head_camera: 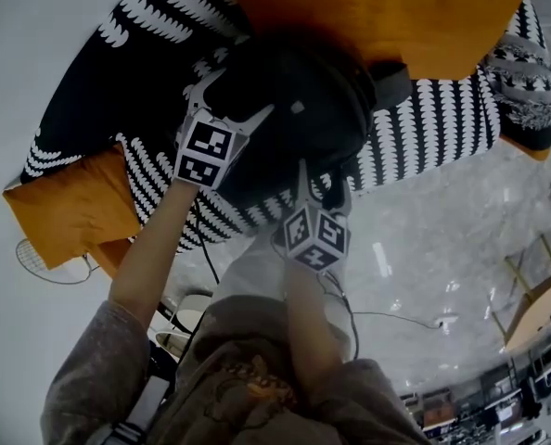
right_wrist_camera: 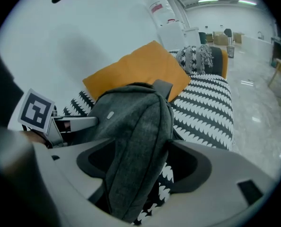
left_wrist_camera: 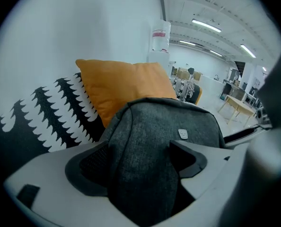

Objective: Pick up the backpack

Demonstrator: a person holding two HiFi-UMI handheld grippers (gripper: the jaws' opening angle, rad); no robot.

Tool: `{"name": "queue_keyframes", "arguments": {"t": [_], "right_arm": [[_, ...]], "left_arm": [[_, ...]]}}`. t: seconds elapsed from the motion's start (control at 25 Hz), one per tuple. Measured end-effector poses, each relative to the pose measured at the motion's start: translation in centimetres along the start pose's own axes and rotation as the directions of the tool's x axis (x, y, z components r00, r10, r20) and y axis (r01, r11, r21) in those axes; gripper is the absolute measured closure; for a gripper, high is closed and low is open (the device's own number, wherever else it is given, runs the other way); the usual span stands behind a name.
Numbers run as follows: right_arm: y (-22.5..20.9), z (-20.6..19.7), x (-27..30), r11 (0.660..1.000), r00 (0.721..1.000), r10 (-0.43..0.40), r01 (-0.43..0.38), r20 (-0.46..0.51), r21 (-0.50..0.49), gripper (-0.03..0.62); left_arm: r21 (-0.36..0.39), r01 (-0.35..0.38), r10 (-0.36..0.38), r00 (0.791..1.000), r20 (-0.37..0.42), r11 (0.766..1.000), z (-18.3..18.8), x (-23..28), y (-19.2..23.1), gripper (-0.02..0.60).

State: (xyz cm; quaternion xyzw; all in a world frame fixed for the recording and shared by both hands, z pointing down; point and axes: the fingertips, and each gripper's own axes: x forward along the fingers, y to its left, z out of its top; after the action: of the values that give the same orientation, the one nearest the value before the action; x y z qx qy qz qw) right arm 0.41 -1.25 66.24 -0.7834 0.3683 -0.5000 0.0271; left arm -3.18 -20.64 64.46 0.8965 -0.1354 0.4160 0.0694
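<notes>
Backpack of dark grey woven fabric (head_camera: 294, 109) stands near the front edge of the black-and-white patterned sofa (head_camera: 433, 128), just in front of a large orange cushion (head_camera: 378, 7). Left gripper (left_wrist_camera: 136, 160) and right gripper (right_wrist_camera: 145, 167) each straddle it, jaws spread wide, pads seemingly not pressing.

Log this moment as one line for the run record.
left gripper: open, fingers astride grey backpack | right gripper: open, fingers astride backpack | backpack: on patterned sofa, not gripped
</notes>
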Motion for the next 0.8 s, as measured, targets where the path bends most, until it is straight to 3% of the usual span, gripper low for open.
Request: {"name": "queue_keyframes", "arguments": {"t": [0.32,0.52,0.64,0.8], "right_arm": [[-0.2,-5.3,2.5,0.999,0.999,0.035,-0.034,-0.032,0.01,0.237],[-1.3,-2.4,2.6,0.998,0.998,0.054,-0.052,-0.043,0.034,0.248],[-1.3,-1.5,3.5,0.996,0.996,0.075,-0.073,-0.056,0.048,0.286],[-1.5,-2.3,5.3,0.995,0.993,0.091,-0.089,-0.072,0.035,0.358]], "left_arm": [[0.001,-0.034,0.033,0.999,0.012,0.999,-5.2,0.3,0.8,0.153],[0.007,-0.006,0.006,1.0,-0.011,1.0,-2.5,1.8,-0.2,0.16],[0.031,0.015,-0.014,0.999,-0.047,0.999,-2.0,2.9,-0.4,0.204],[0.095,0.023,-0.017,0.998,-0.064,0.995,-3.4,4.2,-0.7,0.325]]}}
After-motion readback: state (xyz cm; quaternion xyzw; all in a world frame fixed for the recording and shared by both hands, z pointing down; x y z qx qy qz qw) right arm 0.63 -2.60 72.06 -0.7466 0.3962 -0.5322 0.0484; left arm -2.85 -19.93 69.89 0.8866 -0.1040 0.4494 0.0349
